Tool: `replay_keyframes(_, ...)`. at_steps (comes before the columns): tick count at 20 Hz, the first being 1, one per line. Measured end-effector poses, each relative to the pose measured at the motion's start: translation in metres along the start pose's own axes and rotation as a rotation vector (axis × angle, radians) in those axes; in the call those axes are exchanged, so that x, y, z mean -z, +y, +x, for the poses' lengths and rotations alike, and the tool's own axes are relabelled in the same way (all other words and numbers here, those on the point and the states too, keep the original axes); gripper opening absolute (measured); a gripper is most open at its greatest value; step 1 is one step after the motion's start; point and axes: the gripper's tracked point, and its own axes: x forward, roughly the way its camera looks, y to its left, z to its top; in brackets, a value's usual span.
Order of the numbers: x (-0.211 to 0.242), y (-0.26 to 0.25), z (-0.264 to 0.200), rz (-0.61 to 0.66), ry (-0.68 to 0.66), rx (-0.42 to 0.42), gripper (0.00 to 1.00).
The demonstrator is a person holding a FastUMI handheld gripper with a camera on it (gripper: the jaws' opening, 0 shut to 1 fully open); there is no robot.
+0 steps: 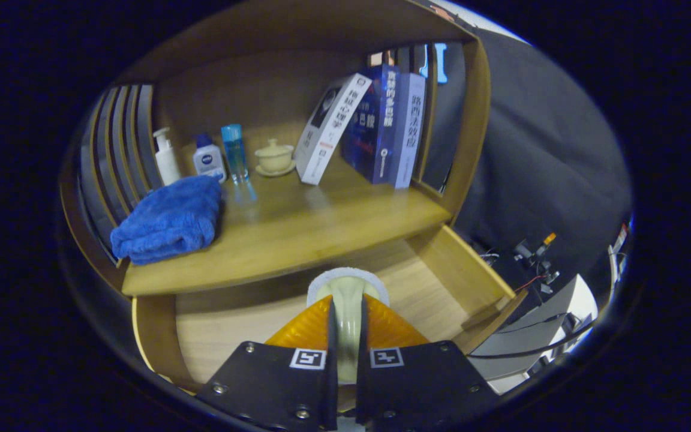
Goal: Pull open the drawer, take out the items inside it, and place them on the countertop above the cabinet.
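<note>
The wooden drawer (225, 327) stands pulled open below the countertop (327, 225). My gripper (346, 305) hangs over the drawer's middle. It is shut on a pale cream item with a white fuzzy rim (348, 287), and both fingers (306, 329) press its narrow sides. The item's lower part is hidden between the fingers, so I cannot tell whether it rests on the drawer floor. The part of the drawer floor that shows around the fingers is bare wood.
On the countertop lie a folded blue towel (168, 219), a white pump bottle (165, 157), a small white bottle with a blue cap (209, 158), a clear blue bottle (234, 153), a lidded tea bowl (274, 157) and three leaning books (375, 126). Cables and gear (531, 255) sit right of the cabinet.
</note>
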Motion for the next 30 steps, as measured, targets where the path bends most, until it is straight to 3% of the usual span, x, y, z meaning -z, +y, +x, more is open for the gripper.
replay_keyframes(5, -0.051, 0.020, 0.001, -0.019, -0.079, -0.049, 0.12)
replay_keyframes(13, -0.103, 0.071, 0.052, -0.033, -0.097, -0.177, 0.12)
replay_keyframes(20, -0.099, 0.092, 0.096, -0.069, -0.049, -0.233, 0.12)
replay_keyframes(30, -0.101, 0.112, 0.108, -0.091, -0.077, -0.309, 0.12)
